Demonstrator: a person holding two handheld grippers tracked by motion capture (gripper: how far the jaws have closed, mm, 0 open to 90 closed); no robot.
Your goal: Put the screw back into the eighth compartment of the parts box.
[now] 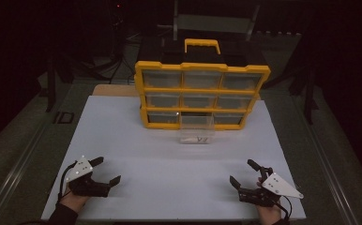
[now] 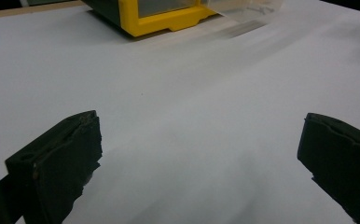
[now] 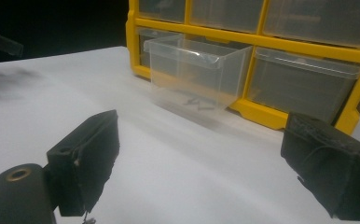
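Item 1: left gripper (image 1: 105, 169). Rests low at the near edge of the white tabletop (image 1: 137, 140), held by a hand (image 1: 71, 201). Jaws spread wide, nothing between them; in the left gripper view they frame bare surface.

Item 2: right gripper (image 1: 244, 172). Mirror position at the near edge on the other side, well apart from item 1. Jaws likewise spread and empty. The paired, symmetrical pose reads as a ready stance, probably chosen to leave the middle free.

Item 3: yellow drawer organizer (image 1: 201, 95). Stands upright far ahead of both grippers, face toward the person, carry handle (image 1: 202, 45) on top. Holds 9 clear drawers in a 3 by 3 grid.

Item 4: clear plastic drawer (image 3: 194, 77). Bottom-row middle unit, pulled forward out of the frame so its front sits on the tabletop, ahead of the right gripper and slightly to its left. Likely drawn out to give access from above.

Item 5: small dark parts (image 3: 196, 103), possibly screws, lying on that drawer's floor; exact kind too small to tell.
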